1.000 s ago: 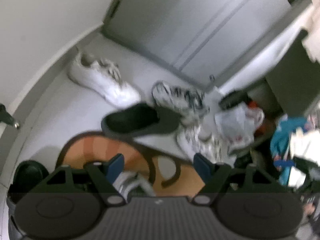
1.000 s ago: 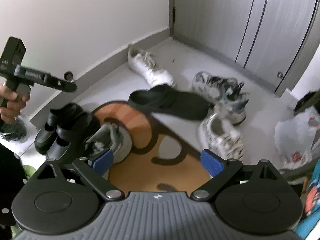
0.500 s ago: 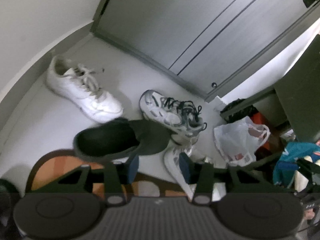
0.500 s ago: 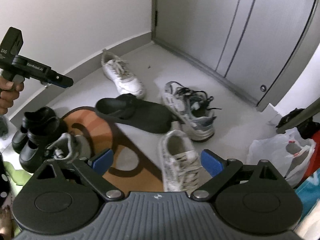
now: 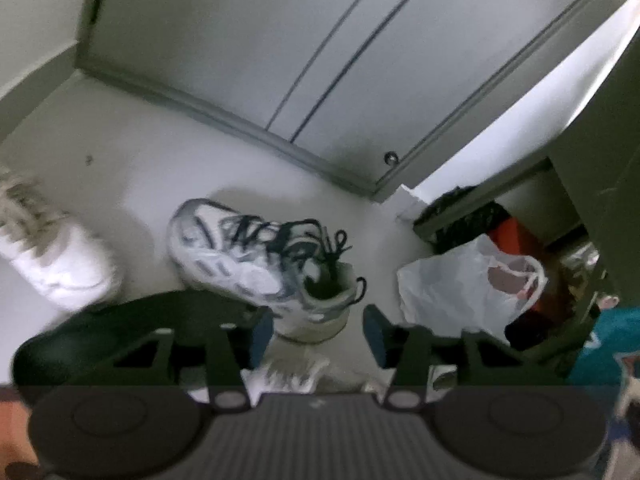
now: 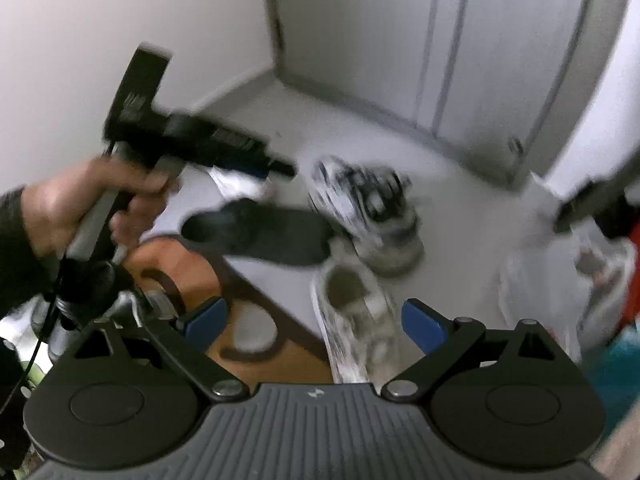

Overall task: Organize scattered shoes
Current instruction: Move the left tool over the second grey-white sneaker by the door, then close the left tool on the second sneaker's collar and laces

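On the pale floor by the sliding doors the shoes lie scattered: a grey-and-white trainer [image 5: 256, 264] with dark laces just ahead of the left tongs [image 5: 318, 332], a black slip-on [image 6: 260, 232] touching its toe, a white sneaker [image 5: 52, 256] off to the side. Both left and right tongs [image 6: 314, 320] stand wide and hold nothing. I'd judge the left is lining up on the trainer's heel; next it must straddle the collar and close.

The right hand-held gripper [image 6: 314, 322] has black linkage arms with silver pivot screws, blue finger pads [image 6: 423, 323] and a ribbed grey housing. The left hand-held gripper [image 5: 318, 330] looks alike. The person's left hand [image 6: 86, 208] wears a dark sleeve [image 6: 12, 252]; a thin black cable [image 6: 38, 340] hangs beneath.
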Available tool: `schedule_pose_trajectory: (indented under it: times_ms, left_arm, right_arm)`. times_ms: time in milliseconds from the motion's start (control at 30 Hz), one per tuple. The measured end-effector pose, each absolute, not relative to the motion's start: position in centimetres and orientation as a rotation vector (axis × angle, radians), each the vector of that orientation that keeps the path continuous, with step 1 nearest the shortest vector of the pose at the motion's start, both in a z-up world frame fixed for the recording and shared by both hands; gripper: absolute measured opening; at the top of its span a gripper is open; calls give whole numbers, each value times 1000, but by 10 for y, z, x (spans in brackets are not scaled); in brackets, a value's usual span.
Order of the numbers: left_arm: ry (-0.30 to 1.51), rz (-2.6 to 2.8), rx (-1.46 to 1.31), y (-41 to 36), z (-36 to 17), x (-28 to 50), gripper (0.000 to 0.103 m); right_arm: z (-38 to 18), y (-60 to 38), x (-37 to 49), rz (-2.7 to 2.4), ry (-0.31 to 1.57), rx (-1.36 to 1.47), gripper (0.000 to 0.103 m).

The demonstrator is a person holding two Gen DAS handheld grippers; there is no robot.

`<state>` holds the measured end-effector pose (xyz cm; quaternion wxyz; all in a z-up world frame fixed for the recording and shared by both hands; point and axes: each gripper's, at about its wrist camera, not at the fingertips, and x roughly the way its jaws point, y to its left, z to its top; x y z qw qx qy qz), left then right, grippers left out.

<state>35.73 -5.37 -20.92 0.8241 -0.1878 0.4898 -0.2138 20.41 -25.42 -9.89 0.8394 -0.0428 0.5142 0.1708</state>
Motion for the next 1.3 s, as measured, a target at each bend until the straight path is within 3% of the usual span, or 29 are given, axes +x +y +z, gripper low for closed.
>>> schedule_pose_trajectory:
  times_ms: [200, 467, 633, 767, 1300]
  left_arm:
    - [1051, -433, -400, -80, -217, 387, 60]
    - [1120, -449, -374, -127, -247, 431, 61]
    - [1157, -461, -382, -150, -273, 448, 55]
    - [1176, -466, -380, -158, -288, 456, 37]
    - [1144, -420, -150, -175, -283, 462, 36]
  right_arm:
    - [-99, -259, 207, 326, 1108, -39, 97]
    - [-117, -282, 206, 56, 1140, 86, 97]
    - [-121, -301, 207, -55, 1137, 164, 97]
    - [-123, -305, 209, -44, 1161, 215, 97]
    - [-131, -309, 213, 12, 1227, 330, 97]
